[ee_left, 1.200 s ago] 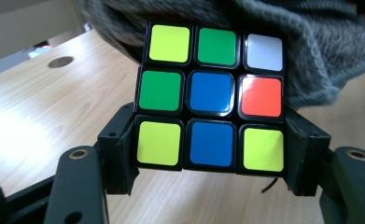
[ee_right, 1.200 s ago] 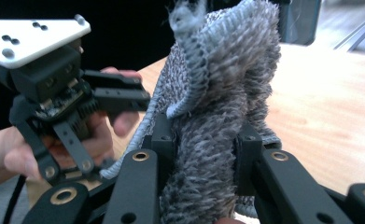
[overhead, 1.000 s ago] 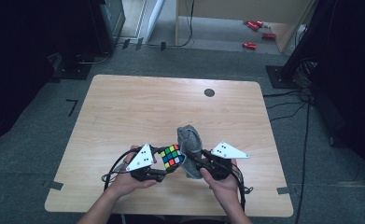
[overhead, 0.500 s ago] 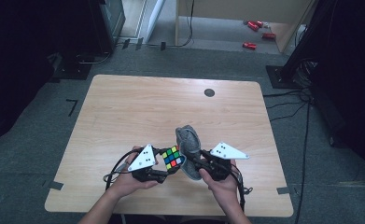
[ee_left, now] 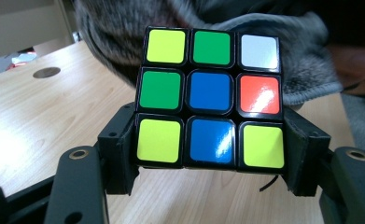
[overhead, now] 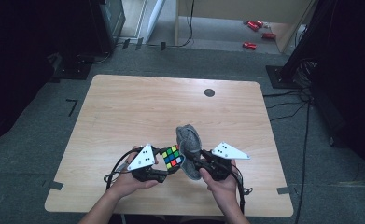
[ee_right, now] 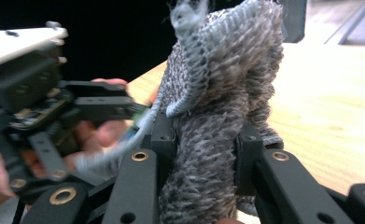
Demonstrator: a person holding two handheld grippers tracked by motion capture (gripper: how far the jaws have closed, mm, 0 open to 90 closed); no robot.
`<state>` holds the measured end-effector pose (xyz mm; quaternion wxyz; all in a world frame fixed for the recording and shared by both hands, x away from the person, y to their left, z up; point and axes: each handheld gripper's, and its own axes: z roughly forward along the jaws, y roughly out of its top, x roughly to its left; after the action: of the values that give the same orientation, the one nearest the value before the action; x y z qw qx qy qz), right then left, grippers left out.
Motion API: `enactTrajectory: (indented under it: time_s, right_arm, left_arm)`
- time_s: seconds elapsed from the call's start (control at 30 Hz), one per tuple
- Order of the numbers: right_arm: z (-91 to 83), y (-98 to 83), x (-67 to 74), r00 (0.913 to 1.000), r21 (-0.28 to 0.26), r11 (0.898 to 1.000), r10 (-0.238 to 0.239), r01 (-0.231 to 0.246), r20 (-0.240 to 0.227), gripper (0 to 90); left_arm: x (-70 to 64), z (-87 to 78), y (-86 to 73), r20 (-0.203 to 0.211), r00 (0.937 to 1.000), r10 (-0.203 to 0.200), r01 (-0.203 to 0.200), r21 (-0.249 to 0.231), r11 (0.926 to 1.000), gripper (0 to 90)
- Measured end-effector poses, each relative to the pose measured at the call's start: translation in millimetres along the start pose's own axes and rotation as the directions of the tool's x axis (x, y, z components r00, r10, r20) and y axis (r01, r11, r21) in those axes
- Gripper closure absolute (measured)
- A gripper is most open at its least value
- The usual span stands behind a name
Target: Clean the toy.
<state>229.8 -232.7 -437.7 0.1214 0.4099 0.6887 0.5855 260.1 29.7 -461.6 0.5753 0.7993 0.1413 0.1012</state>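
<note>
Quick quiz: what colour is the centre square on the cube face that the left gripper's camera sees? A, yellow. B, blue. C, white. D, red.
B: in the left gripper view the puzzle cube, clamped between the left hand-held gripper's jaws, shows a blue middle square, with green above it and another blue one below.

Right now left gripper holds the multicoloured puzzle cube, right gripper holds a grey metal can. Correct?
Not quite. The right gripper is shut on a grey knitted cloth, not a can; the right gripper view shows it. The left gripper does hold the multicoloured puzzle cube.
</note>
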Motion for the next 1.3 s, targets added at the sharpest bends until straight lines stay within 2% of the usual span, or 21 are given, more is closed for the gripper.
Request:
enactTrajectory:
  time_s: [0.1,0.2,0.3,0.37,0.43,0.53,0.6,0.7,0.8,0.87,0.93,1.0,1.1,1.23,1.3]
  right_arm:
    - [1.3,-3.7,-4.9,0.9988,0.017,1.0,0.005,-0.006,0.048,69.7]
    - [1.1,-1.5,1.4,0.9994,0.011,1.0,-0.008,0.008,0.034,69.7]
    - [0.0,2.9,12.5,0.9992,-0.005,0.999,-0.038,0.038,0.016,69.4]
    - [-0.6,3.2,13.8,0.9986,-0.014,0.999,-0.047,0.048,0.025,69.2]
    - [-0.3,0.8,8.2,0.9987,-0.013,1.0,-0.021,0.022,0.047,69.2]
    - [1.6,-4.0,0.2,0.9958,0.006,1.0,0.016,-0.016,0.09,69.3]
    - [1.9,-4.5,0.0,0.9955,0.005,1.0,0.022,-0.023,0.092,69.3]
    - [0.6,-0.8,8.9,0.9969,-0.005,1.0,-0.001,0.002,0.078,69.1]
    - [-1.0,1.7,20.4,0.9945,-0.031,0.999,-0.039,0.042,0.097,68.8]
    - [-0.1,0.7,22.2,0.9908,-0.028,0.998,-0.06,0.064,0.121,68.7]
    - [0.4,-2.2,16.1,0.9915,-0.031,0.999,-0.032,0.036,0.126,68.6]
    - [1.7,-6.2,8.0,0.9887,-0.022,1.0,-0.003,0.007,0.15,68.7]
    - [1.3,-7.0,4.6,0.9899,-0.022,1.0,0.025,-0.022,0.139,68.7]
    - [-0.2,-1.9,15.4,0.9949,-0.044,0.999,0.002,0.003,0.101,67.6]
    - [0.0,-1.2,18.1,0.9947,-0.054,0.999,0.002,0.003,0.102,67.2]
  left_arm:
    - [5.6,-4.5,0.6,-0.01,0.9995,-0.029,0.029,-0.022,0.9993,34.6]
    - [5.6,-2.7,-1.1,-0.013,0.9997,-0.022,0.022,0.002,0.9998,34.6]
    - [-0.2,3.4,-2.0,0.001,1.0,-0.004,0.004,0.028,0.9996,34.7]
    - [-3.3,5.5,-1.3,0.006,1.0,0.004,-0.004,0.029,0.9996,34.7]
    - [-3.5,4.3,-0.2,0.011,0.9999,0.004,-0.004,0.018,0.9998,34.6]
    - [1.3,-1.3,1.6,0.006,0.9998,-0.021,0.021,-0.011,0.9997,34.6]
    - [4.2,-4.1,1.9,-0.005,0.9994,-0.033,0.033,-0.021,0.9992,34.6]
    - [4.0,-2.4,1.1,-0.005,0.9997,-0.024,0.024,0.003,0.9997,34.6]
    - [-3.2,5.1,0.8,0.003,1.0,0.004,-0.004,0.034,0.9994,34.6]
    - [-6.8,7.7,1.1,0.005,0.9999,0.014,-0.015,0.041,0.9991,34.7]
    - [-5.7,5.6,2.3,0.009,0.9999,0.006,-0.006,0.026,0.9997,34.7]
    - [-2.0,1.4,3.6,0.011,0.9998,-0.017,0.017,0.001,0.9999,34.7]
    - [2.8,-3.1,4.3,0.003,0.9993,-0.038,0.038,-0.015,0.9992,34.6]
    - [-1.7,4.5,1.6,0.008,0.9996,-0.027,0.027,0.026,0.9993,34.6]
    - [-4.3,6.4,2.1,0.012,0.9997,-0.022,0.022,0.025,0.9994,34.6]
